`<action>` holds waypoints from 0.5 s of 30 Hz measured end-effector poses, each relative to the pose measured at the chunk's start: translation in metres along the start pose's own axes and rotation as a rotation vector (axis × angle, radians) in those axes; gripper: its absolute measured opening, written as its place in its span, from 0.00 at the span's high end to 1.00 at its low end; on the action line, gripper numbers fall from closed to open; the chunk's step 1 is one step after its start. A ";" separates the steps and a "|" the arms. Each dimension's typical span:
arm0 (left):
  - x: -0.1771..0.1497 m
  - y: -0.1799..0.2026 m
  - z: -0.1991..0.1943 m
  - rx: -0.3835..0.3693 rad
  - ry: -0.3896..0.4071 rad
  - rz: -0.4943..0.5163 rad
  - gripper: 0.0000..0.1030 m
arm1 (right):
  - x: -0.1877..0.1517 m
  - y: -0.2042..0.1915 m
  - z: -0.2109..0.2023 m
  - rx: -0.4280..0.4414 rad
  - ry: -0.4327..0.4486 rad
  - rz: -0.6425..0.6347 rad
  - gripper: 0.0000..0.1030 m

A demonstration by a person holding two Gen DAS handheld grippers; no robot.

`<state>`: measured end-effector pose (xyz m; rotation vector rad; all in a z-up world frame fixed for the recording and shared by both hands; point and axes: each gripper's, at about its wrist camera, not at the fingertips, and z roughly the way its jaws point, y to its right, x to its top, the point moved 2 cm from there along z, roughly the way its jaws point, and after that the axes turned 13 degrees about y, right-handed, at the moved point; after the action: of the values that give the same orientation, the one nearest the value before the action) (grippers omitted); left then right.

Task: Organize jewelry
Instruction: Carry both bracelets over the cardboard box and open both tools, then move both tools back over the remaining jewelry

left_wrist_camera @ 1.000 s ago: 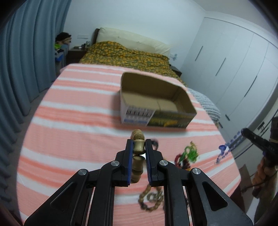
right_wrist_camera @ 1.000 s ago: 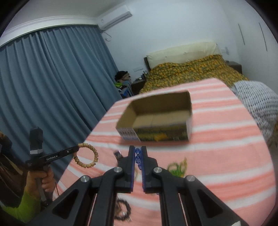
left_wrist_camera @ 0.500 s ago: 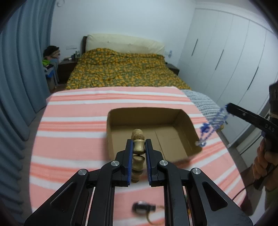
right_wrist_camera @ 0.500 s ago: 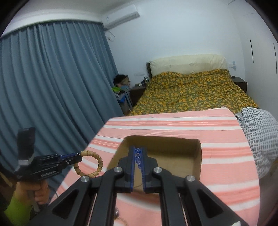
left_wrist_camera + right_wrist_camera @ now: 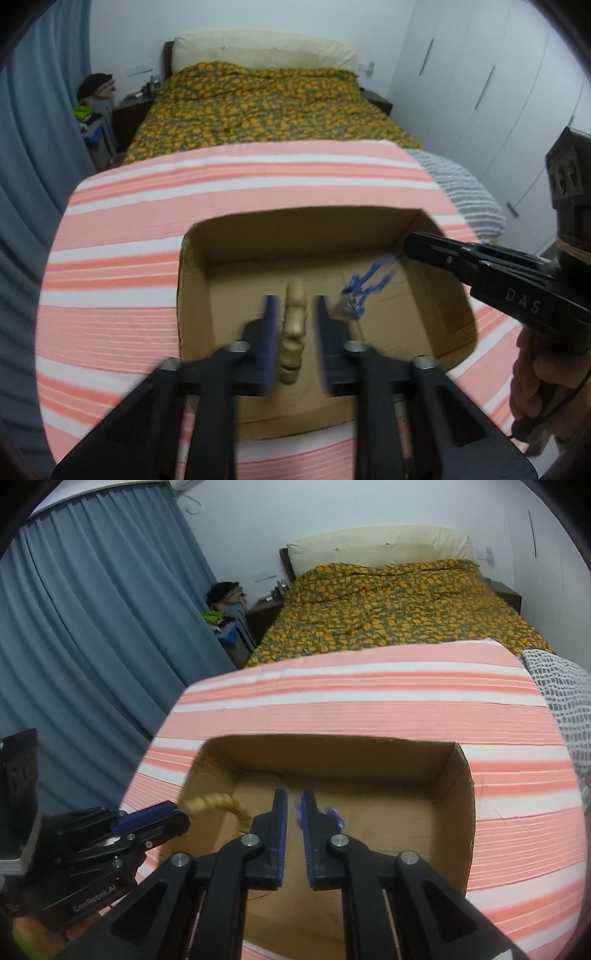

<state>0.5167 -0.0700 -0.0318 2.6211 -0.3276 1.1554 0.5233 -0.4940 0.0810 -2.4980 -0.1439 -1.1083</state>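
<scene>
An open cardboard box [image 5: 436,236] stands on the striped tablecloth; it also shows in the right wrist view [image 5: 461,797]. My left gripper [image 5: 293,314] hangs over the box with its jaws apart, and the wooden bead bracelet [image 5: 293,325] is loose between them, blurred. The bracelet shows in the right wrist view [image 5: 218,801] beside the left fingers. My right gripper [image 5: 293,805] is also over the box with its jaws slightly apart. The blue bead necklace [image 5: 364,286] dangles below its tip, and blue beads [image 5: 328,814] show by the right finger.
The pink and white striped cloth [image 5: 122,280] covers the table. A bed with a yellow patterned cover [image 5: 266,107] lies beyond it. Blue curtains [image 5: 92,635] hang at the left, white wardrobes [image 5: 491,81] at the right.
Both grippers have moved forward and down over the box. Both have opened: the left let go of the wooden bracelet, and the right's jaws have parted around the blue necklace.
</scene>
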 end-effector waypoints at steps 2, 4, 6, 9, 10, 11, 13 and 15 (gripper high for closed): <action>-0.005 -0.003 -0.010 0.029 0.036 -0.005 0.23 | -0.007 0.004 -0.003 -0.001 0.005 0.005 0.50; -0.007 -0.005 -0.022 0.038 0.060 0.003 0.18 | -0.013 0.007 -0.013 0.002 0.029 0.014 0.41; -0.011 -0.011 -0.036 0.049 0.071 0.009 0.17 | -0.020 0.009 -0.021 0.000 0.038 0.001 0.41; -0.022 -0.018 -0.064 0.066 0.092 0.024 0.11 | -0.036 0.011 -0.049 -0.012 0.064 -0.040 0.41; -0.027 -0.020 -0.075 0.075 0.101 0.036 0.10 | -0.042 0.011 -0.056 -0.013 0.069 -0.056 0.41; -0.037 -0.025 -0.090 0.086 0.113 0.050 0.08 | -0.049 0.012 -0.067 -0.016 0.074 -0.072 0.41; -0.055 -0.029 -0.111 0.105 0.127 0.068 0.06 | -0.071 0.014 -0.095 -0.024 0.085 -0.110 0.41; -0.083 -0.039 -0.139 0.123 0.118 0.090 0.05 | -0.097 0.019 -0.123 -0.038 0.087 -0.141 0.41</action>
<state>0.3787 0.0194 -0.0089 2.6515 -0.3644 1.3950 0.3772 -0.5537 0.0787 -2.5005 -0.2804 -1.2849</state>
